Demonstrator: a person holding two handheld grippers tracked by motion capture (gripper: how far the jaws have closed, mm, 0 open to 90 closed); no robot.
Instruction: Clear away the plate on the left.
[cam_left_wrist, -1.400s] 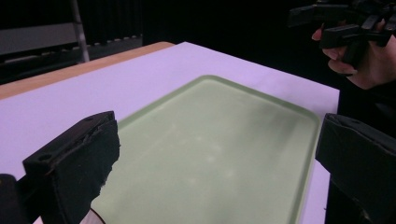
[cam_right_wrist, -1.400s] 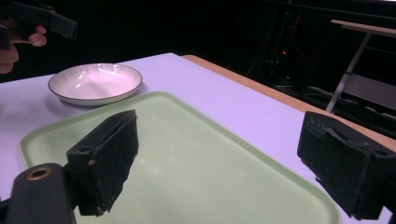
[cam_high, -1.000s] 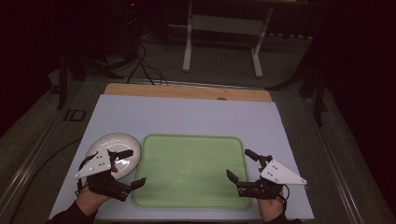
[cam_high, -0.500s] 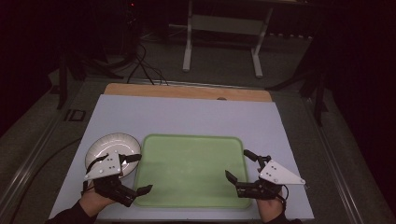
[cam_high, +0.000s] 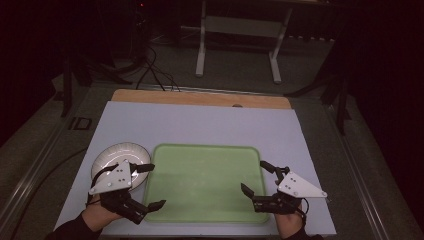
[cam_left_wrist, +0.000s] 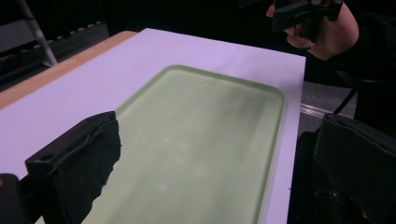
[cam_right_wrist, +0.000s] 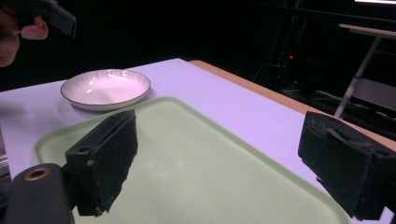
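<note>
Tray: a pale green tray (cam_high: 205, 182) lies flat on the counter (cam_high: 200, 125), near the front edge, between the two grippers. Nothing lies in it.
Plate: a white plate (cam_high: 120, 156) with a thin dark rim sits on the counter just beside the tray's left edge, at the far-left corner. From the high view I cannot tell whether the two touch; the right gripper view (cam_right_wrist: 105, 87) shows a narrow strip of counter between them.
Left gripper: the left gripper (cam_high: 150, 186) is held over the near-left corner of the tray, its grey plate overlapping the near side of the plate in the high view. Its jaws are spread wide with nothing between them; one tip points over the plate's right rim, the other over the tray's front-left corner. In the left gripper view the tray (cam_left_wrist: 196, 154) lies in the gap between the jaws.
Right gripper: the right gripper (cam_high: 256, 179) is at the tray's right edge, near its front corner. Its jaws are released, wide apart and holding nothing; one tip is above the tray's surface, the other at the far-right rim.
Hands: a hand (cam_high: 97, 217) grips each tool from the counter's front edge.
Counter: pale lilac top with a wooden strip (cam_high: 200, 98) along the far side.
</note>
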